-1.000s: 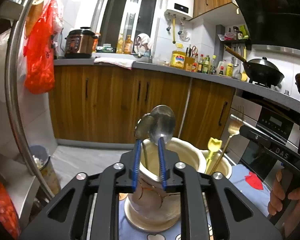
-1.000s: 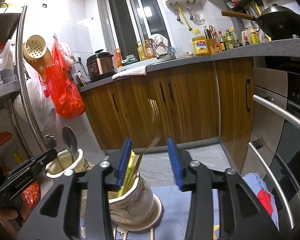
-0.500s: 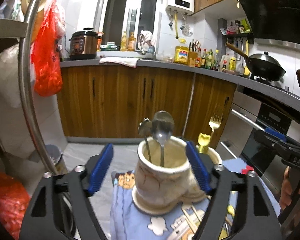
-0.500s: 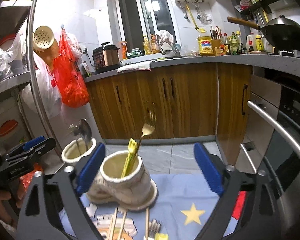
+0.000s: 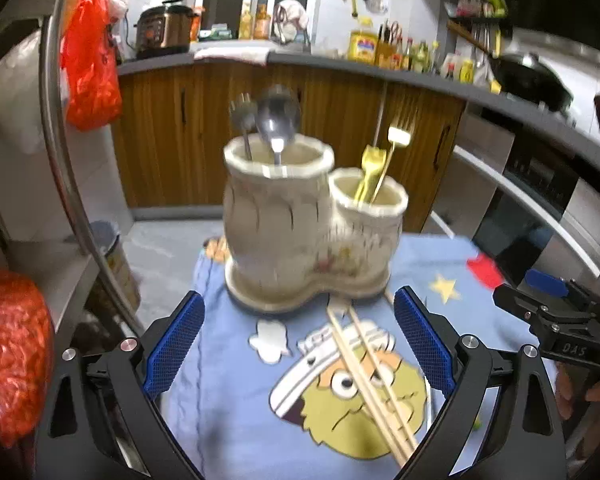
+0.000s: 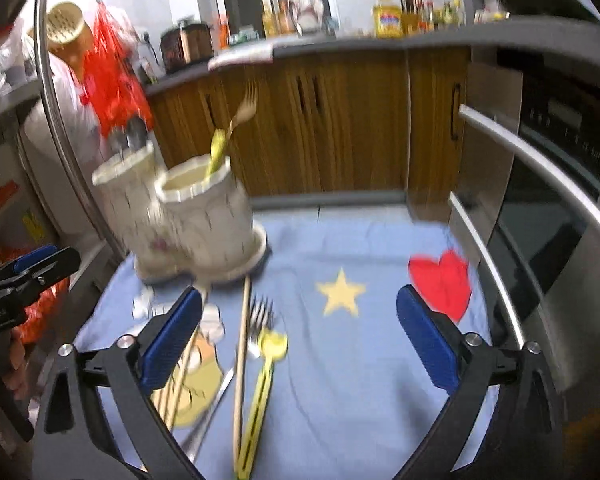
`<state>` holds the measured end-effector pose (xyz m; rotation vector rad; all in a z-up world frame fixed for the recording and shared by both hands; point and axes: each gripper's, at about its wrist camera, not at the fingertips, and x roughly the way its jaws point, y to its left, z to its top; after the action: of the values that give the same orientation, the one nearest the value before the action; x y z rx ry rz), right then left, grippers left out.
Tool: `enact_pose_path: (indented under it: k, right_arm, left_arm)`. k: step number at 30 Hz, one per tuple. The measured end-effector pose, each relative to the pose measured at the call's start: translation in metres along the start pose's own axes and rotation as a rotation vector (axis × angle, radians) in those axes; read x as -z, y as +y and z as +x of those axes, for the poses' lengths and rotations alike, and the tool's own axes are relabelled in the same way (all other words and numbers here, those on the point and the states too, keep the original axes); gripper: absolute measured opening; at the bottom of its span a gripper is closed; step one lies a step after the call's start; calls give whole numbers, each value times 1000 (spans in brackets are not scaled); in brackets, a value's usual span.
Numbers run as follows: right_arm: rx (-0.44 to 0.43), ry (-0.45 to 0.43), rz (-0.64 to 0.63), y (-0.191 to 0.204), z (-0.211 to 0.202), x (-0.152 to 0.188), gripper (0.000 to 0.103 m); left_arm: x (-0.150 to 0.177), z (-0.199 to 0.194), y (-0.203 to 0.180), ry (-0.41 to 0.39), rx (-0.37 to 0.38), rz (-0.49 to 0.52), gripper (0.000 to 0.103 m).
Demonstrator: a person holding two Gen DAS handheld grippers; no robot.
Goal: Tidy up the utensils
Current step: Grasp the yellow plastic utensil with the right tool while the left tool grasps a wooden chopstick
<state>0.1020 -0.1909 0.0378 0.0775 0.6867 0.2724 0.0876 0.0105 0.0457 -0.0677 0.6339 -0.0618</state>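
A cream ceramic two-cup utensil holder [image 5: 300,232] stands at the far end of a blue cartoon cloth [image 5: 236,392]. Its taller cup holds a steel spoon [image 5: 278,124] and a steel fork; the shorter cup holds a yellow fork [image 5: 368,168] and a golden fork [image 5: 398,132]. Wooden chopsticks [image 5: 372,384] lie on the cloth in front of it. My left gripper [image 5: 296,344] is open and empty, short of the holder. My right gripper [image 6: 298,336] is open and empty above loose utensils: a yellow fork [image 6: 266,376], a steel fork [image 6: 260,320] and chopsticks [image 6: 242,352]. The holder [image 6: 188,224] stands at its far left.
Wooden cabinets [image 5: 204,128] run behind the table under a grey counter. An oven with a steel handle [image 6: 540,176] stands on the right. A steel pole [image 5: 56,128] and red bags [image 5: 92,68] are on the left. The other gripper [image 5: 556,324] shows at the right edge.
Both grippers opened wide and pulled back and up from the holder. The spoon stayed in the taller cup, the golden fork in the shorter cup. More of the cloth and loose utensils now show.
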Motion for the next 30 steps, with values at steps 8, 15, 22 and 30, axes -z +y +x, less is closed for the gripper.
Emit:
enact_pose_path:
  k: [8,15,22,30]
  right_arm:
    - [-40,170,9,4,29,27,49]
    - [-75,243,10,7,42,34,32]
    - [-76,300,-11,13,53,39,21]
    - [-57,303,-29,17,60,37,19]
  left_arm:
    - [26,31,-6,90,-19,18,95]
    - [38,47,-11,155,13,41,95]
    - [40,52,-9,177,29,32,95]
    - [41,55,-9,193,31,35,95]
